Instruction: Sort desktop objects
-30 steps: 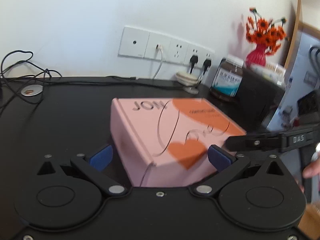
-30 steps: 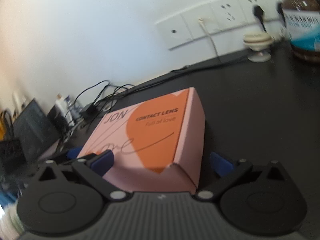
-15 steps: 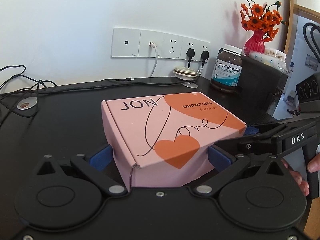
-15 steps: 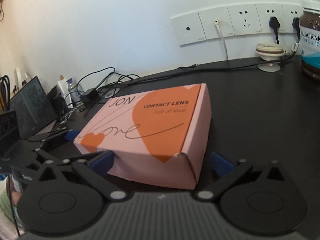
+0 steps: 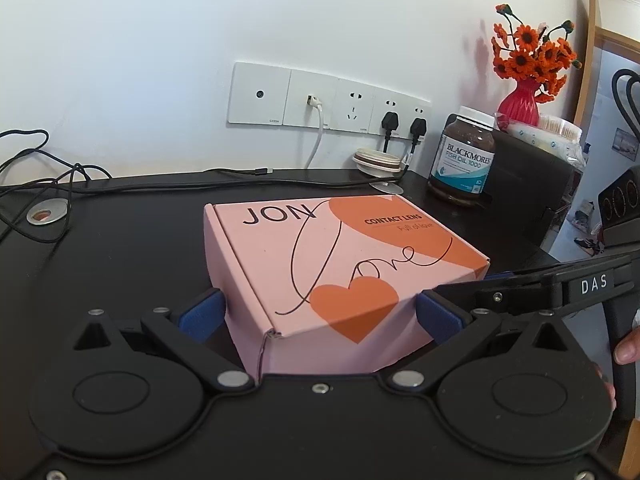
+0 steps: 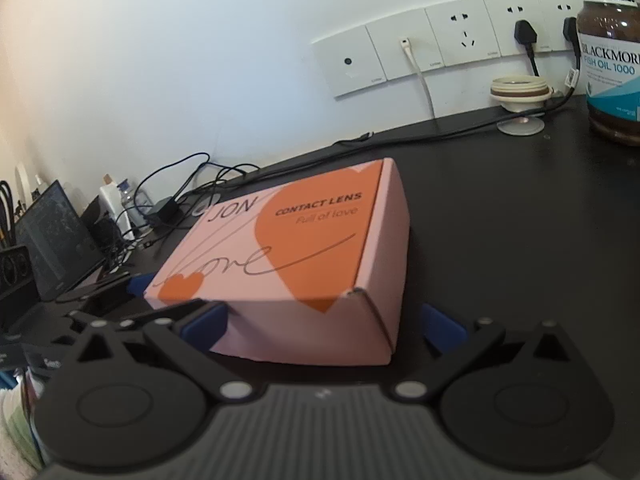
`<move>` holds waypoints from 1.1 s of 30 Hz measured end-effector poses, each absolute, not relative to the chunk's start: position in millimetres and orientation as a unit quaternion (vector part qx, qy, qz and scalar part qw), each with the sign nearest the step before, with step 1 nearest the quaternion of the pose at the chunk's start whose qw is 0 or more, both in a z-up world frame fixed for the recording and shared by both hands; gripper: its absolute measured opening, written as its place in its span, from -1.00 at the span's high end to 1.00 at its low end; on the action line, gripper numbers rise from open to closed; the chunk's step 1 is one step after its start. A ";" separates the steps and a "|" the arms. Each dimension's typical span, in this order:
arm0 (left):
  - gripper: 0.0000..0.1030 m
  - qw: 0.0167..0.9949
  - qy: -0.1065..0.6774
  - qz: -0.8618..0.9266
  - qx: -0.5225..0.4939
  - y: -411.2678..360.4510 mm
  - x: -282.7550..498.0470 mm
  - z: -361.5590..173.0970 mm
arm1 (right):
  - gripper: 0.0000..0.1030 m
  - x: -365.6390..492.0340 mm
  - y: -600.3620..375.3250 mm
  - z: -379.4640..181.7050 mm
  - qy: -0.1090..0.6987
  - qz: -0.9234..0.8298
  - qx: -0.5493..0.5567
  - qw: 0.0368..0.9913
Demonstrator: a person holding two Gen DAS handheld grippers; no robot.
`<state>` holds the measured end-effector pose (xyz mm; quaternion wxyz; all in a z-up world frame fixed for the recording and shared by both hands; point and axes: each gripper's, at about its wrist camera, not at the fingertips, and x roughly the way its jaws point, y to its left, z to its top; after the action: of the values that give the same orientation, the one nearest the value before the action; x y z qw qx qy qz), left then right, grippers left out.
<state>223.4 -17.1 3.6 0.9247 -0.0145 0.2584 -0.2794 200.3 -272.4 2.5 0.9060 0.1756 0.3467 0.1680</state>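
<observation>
- Black desk by the wall sockets, pink box sitting mid-desk.
- Our left gripper and right gripper both straddle its corners, jaws wide open, not clamped.

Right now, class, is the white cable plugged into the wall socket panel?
Yes. The white cable runs from a port in the wall socket panel down behind the desk.
</observation>
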 end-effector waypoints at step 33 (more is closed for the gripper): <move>-1.00 0.938 0.247 -0.238 -0.046 -22.4 294.4 3.5 | -0.99 284.8 -271.2 -13.3 0.328 0.126 0.179 0.919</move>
<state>294.4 -22.4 3.5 0.9384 -0.0458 0.2466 -0.2379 284.8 -271.2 -13.3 0.9189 0.1792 0.3281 0.1258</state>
